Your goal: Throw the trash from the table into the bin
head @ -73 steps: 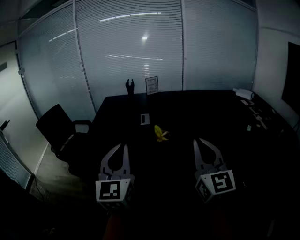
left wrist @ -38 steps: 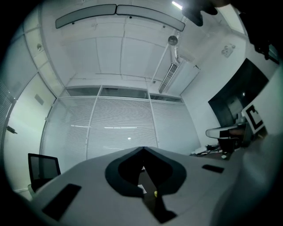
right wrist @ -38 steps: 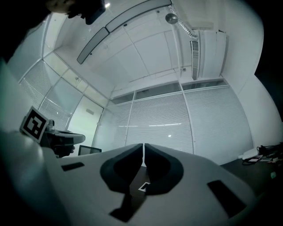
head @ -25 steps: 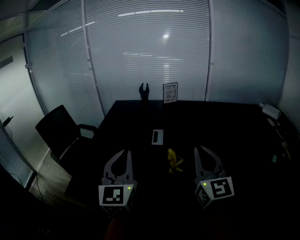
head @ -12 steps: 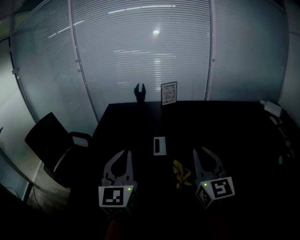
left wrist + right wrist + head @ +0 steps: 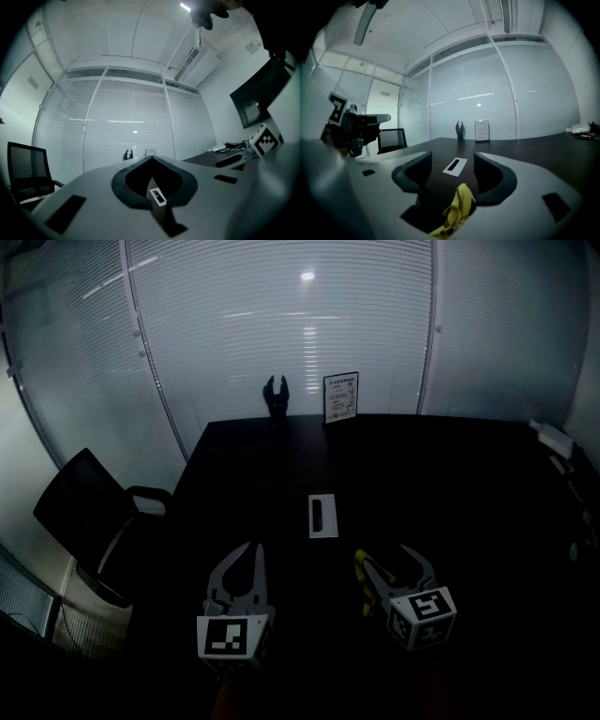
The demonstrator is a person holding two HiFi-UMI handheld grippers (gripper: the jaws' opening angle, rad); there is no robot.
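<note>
A yellow banana peel (image 6: pixel 364 579) lies on the dark table (image 6: pixel 469 502) near its front. My right gripper (image 6: pixel 386 559) is low over the peel and its jaws are opening. In the right gripper view the peel (image 6: pixel 457 210) sits between the two spread jaws of that gripper (image 6: pixel 453 157), deep near their base, and the pads are not pressing it. My left gripper (image 6: pixel 251 547) hovers to the left, level with the right one, away from the peel. The left gripper view shows the left gripper (image 6: pixel 151 158) with its tips meeting and nothing between them. No bin is in view.
A white plate with a dark slot (image 6: pixel 322 516) is set in the table beyond the peel. A framed sign (image 6: pixel 341 397) and a small dark figure (image 6: pixel 276 395) stand at the far edge. A black office chair (image 6: pixel 84 512) stands left of the table. Pale items (image 6: pixel 553 439) lie at the right edge.
The right gripper has dropped and shifted left onto the peel, and its shut jaws have spread around it. Both grippers moved forward over the table, and the left stayed shut.
</note>
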